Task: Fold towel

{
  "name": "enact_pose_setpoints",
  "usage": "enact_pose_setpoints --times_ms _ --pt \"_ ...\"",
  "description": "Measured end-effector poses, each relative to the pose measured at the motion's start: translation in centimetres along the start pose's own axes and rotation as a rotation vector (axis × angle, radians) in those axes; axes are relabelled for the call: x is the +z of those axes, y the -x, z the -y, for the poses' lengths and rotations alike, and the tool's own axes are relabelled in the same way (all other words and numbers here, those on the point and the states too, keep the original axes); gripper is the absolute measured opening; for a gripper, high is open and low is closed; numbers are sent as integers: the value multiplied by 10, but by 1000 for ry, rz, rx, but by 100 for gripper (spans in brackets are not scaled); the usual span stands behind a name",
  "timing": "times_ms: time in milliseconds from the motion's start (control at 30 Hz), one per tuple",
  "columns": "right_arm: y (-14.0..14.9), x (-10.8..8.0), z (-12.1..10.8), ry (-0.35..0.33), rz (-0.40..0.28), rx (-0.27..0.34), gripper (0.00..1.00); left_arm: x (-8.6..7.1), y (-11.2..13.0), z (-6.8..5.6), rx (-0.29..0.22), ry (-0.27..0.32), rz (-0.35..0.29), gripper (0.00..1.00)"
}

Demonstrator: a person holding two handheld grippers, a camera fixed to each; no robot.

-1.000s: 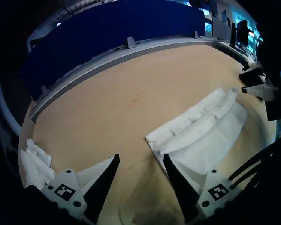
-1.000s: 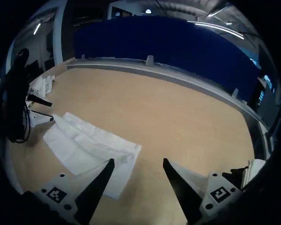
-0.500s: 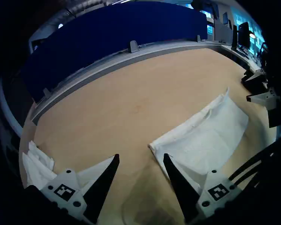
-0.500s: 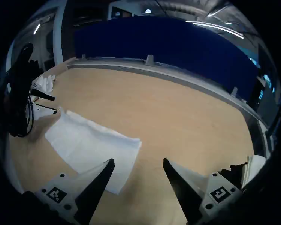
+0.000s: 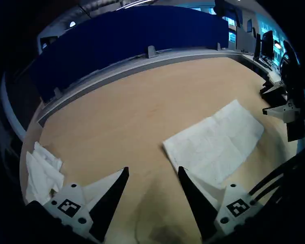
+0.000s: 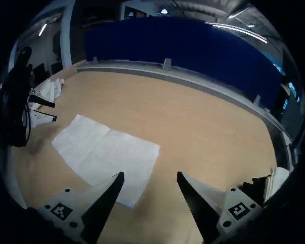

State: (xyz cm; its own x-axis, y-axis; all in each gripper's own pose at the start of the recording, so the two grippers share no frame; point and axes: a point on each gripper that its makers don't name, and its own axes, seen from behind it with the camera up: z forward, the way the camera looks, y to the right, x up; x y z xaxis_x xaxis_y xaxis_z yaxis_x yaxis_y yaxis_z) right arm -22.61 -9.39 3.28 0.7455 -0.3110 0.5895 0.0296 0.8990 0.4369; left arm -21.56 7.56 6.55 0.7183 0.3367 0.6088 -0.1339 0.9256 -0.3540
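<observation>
White towel [image 5: 215, 142], tan table [image 5: 132, 105], seemingly navy partition [image 5: 124, 36].

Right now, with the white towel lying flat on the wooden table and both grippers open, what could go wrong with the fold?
1. The white rectangular towel lies flat on the light wooden table, so the open left gripper and right gripper may scrape the wood or pinch no cloth.
2. Neither gripper holds it; uneven corner grabs would probably skew the fold.
3. The crumpled white cloths beside the left gripper might snag.
</observation>
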Motion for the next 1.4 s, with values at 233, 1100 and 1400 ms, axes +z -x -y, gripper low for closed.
enact_pose_setpoints --times_ms 233,1100,1400 --pt "7 -7 12 -36 13 -25 100 -33 29 4 -84 -23 8 90" --pt "64 -9 40 -156 116 -121 86 -124 104 -9 -342 -122 31 96" --pt "75 -3 41 -181 141 -120 63 -139 139 -18 -379 -135 77 96"
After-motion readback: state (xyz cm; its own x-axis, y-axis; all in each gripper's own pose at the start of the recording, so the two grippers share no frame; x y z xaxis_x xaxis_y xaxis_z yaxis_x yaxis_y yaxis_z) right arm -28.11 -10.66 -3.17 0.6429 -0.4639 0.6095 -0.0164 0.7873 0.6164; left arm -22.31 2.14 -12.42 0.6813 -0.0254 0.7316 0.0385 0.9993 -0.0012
